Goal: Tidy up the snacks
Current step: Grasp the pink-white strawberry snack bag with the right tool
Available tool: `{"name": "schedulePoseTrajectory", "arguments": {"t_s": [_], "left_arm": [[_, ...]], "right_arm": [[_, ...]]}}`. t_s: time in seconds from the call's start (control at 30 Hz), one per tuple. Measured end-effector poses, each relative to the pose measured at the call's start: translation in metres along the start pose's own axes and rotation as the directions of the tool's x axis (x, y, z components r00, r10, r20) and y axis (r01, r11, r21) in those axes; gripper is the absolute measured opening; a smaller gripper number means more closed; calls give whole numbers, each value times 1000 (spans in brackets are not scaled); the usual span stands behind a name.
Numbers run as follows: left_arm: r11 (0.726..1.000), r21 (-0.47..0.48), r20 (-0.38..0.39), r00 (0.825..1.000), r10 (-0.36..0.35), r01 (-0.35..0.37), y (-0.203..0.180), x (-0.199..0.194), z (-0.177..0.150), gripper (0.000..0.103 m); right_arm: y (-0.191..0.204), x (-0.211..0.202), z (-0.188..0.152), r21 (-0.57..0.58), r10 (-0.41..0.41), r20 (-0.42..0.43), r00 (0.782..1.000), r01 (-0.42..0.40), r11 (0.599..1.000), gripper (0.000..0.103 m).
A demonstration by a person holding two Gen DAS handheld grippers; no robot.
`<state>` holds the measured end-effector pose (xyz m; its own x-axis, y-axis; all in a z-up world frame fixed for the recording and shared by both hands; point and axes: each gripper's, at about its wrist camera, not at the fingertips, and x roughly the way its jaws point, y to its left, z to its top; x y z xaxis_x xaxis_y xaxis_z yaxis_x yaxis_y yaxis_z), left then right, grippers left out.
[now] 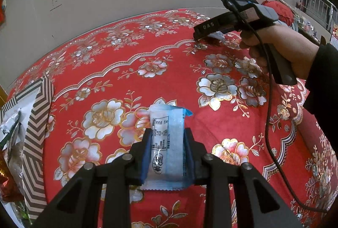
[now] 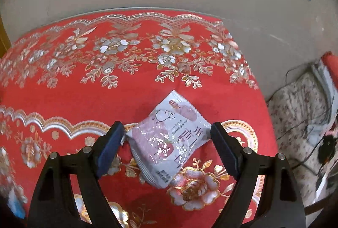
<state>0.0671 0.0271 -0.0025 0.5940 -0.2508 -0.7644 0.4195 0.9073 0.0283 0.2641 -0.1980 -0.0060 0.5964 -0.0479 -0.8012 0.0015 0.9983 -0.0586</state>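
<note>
Clamping a blue-and-white snack packet (image 1: pixel 168 143) by its long sides, the left gripper (image 1: pixel 168 137) has its jaws drawn nearly together, the packet standing lengthwise between the pads with its crimped end poking out ahead of the tips; that hold keeps the wrapper flat and ready to be carried, most likely toward the chevron-patterned box (image 1: pixel 34 122) off to the left of the jaws, where other wrappers already lie. Over on the other side, the right gripper (image 2: pixel 166 135) has its jaws spread wide around a pink-and-white snack pouch (image 2: pixel 169 139) that rests on the red floral tablecloth (image 2: pixel 84 97). The pouch lies skewed between the two pads, one corner close to the left pad and another close to the right one, though whether either pad actually touches the foil is hard to judge through the fisheye. Nothing is gripped there yet; the wide stance seems chosen so the puffy pouch fits inside before closing. In the left wrist view the person's hand (image 1: pixel 281 48) holds that gripper's handle.
</note>
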Motion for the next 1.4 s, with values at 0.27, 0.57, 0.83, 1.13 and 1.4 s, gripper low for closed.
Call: {"name": "schedulePoseTrajectory", "arguments": {"t_s": [0.27, 0.57, 0.83, 1.13, 1.4], "left_arm": [[1000, -1, 0, 1000, -2, 2, 1, 1, 0, 32], [1000, 1, 0, 1000, 1, -1, 0, 1, 0, 32], [1000, 0, 0, 1000, -2, 2, 1, 1, 0, 32], [1000, -3, 0, 1000, -3, 3, 1, 1, 0, 32], [1000, -2, -1, 1000, -3, 3, 1, 0, 0, 32]], "right_arm": [[-1, -15, -18, 6, 64, 26, 998, -64, 998, 43], [-7, -51, -72, 89, 218, 90, 972, -226, 970, 23], [4, -80, -109, 146, 239, 149, 959, -261, 954, 25], [-13, -61, -72, 406, 197, 160, 967, -246, 880, 61], [36, -34, -38, 264, -16, -9, 1000, 18, 964, 68]]}}
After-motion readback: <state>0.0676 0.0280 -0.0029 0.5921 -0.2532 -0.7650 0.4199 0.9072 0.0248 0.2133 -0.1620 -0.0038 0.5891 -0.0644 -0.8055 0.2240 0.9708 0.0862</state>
